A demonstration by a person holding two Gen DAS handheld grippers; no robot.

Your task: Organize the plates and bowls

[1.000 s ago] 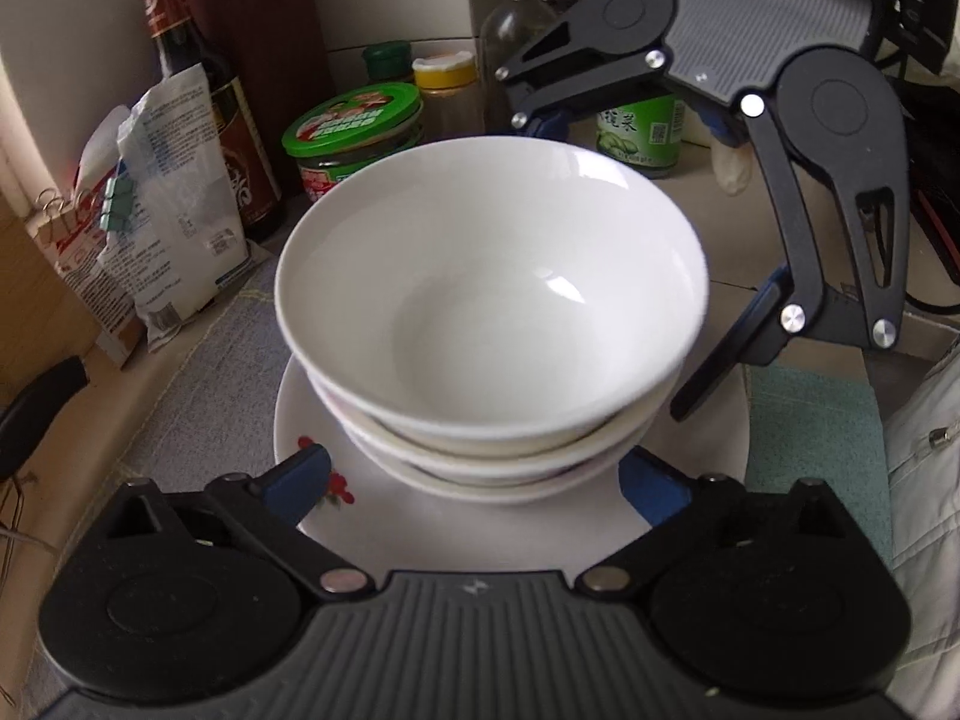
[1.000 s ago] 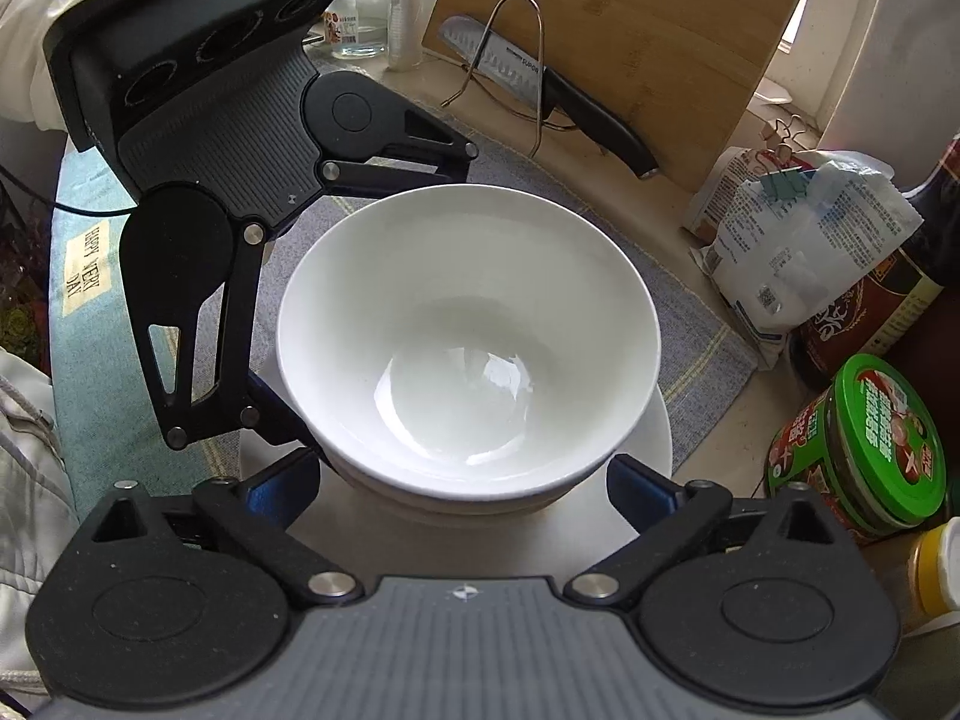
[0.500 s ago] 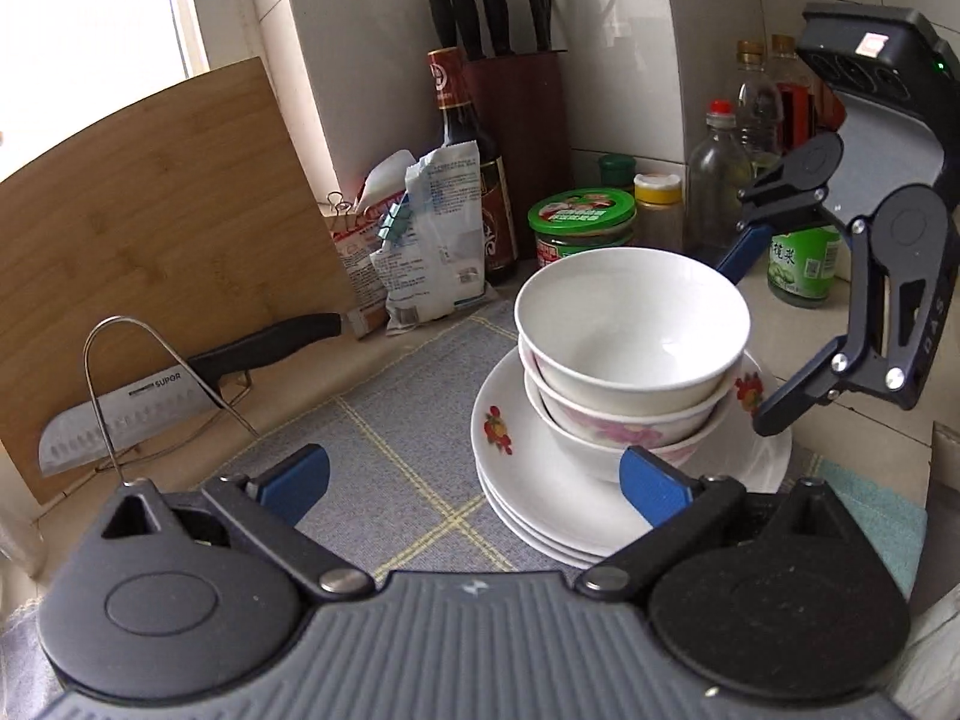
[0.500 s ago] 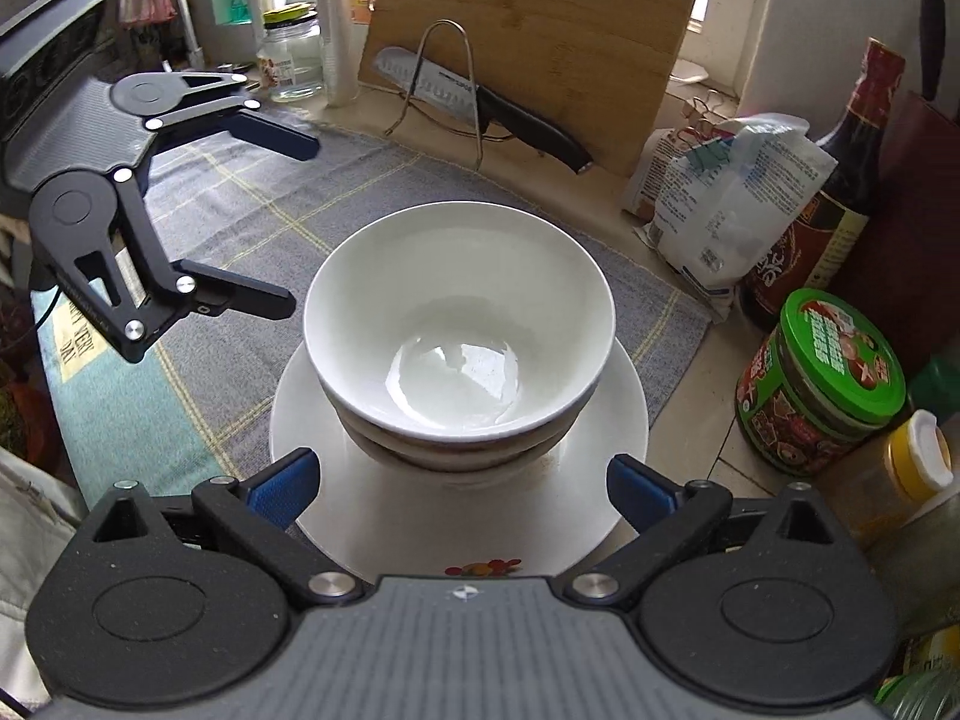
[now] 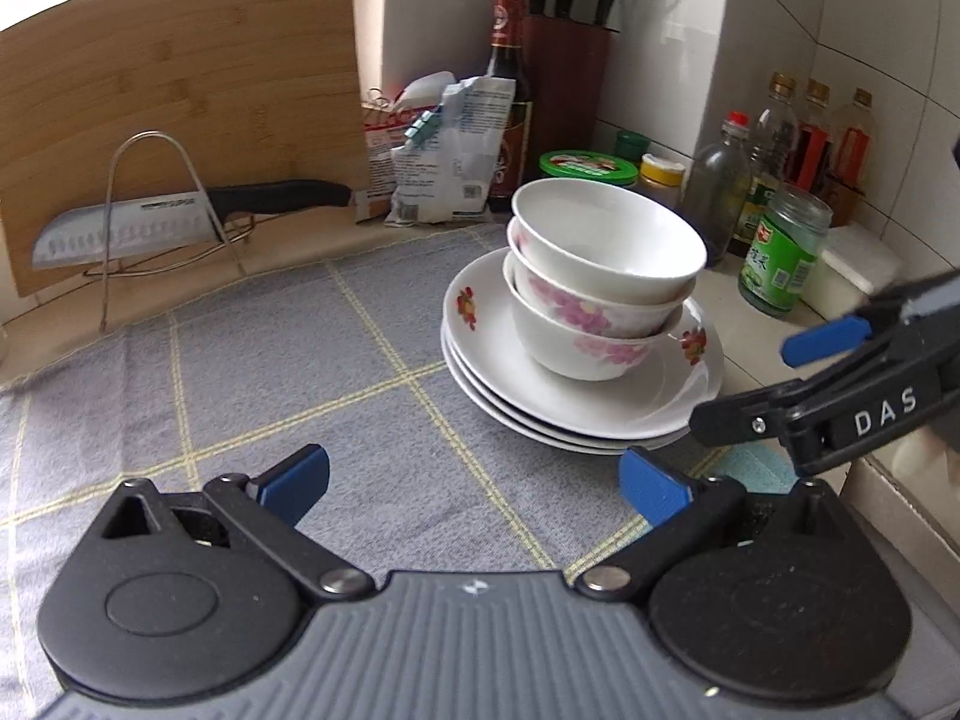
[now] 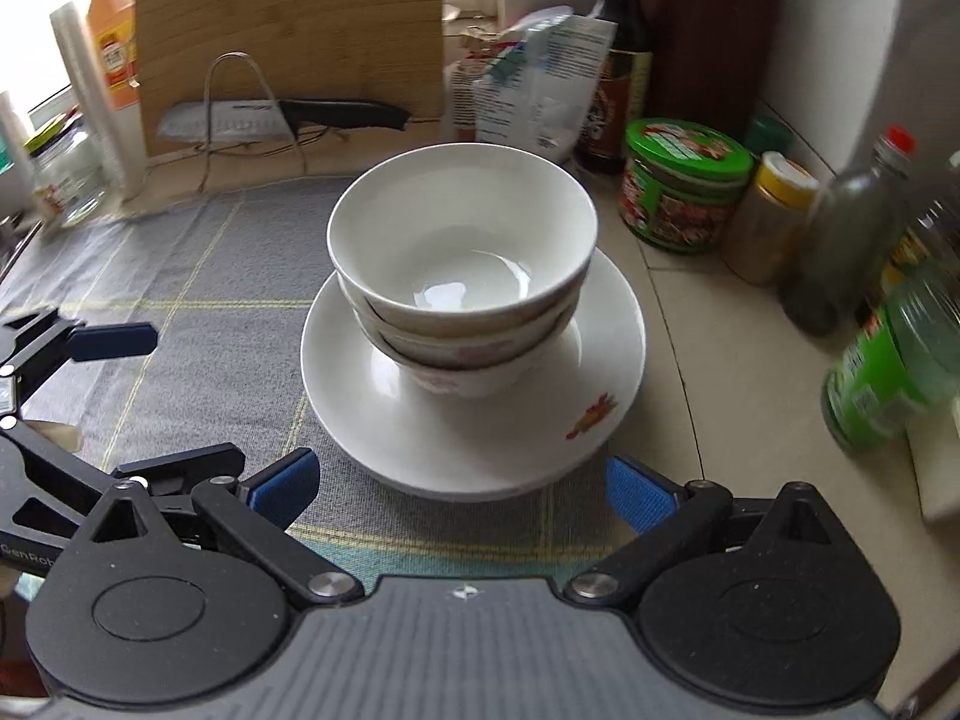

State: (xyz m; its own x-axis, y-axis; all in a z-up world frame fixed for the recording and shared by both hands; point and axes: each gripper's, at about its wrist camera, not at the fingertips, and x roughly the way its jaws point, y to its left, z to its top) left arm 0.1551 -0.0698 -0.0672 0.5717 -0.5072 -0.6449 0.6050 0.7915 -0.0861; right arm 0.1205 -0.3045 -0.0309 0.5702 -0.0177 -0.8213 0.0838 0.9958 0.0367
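Bowls (image 6: 462, 276) nested, lower two mostly hidden; plates (image 6: 474, 420) beneath.

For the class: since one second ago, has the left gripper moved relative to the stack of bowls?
Yes. The left gripper has pulled back and to the left of the stack of bowls, which now sits well ahead, on the plates.
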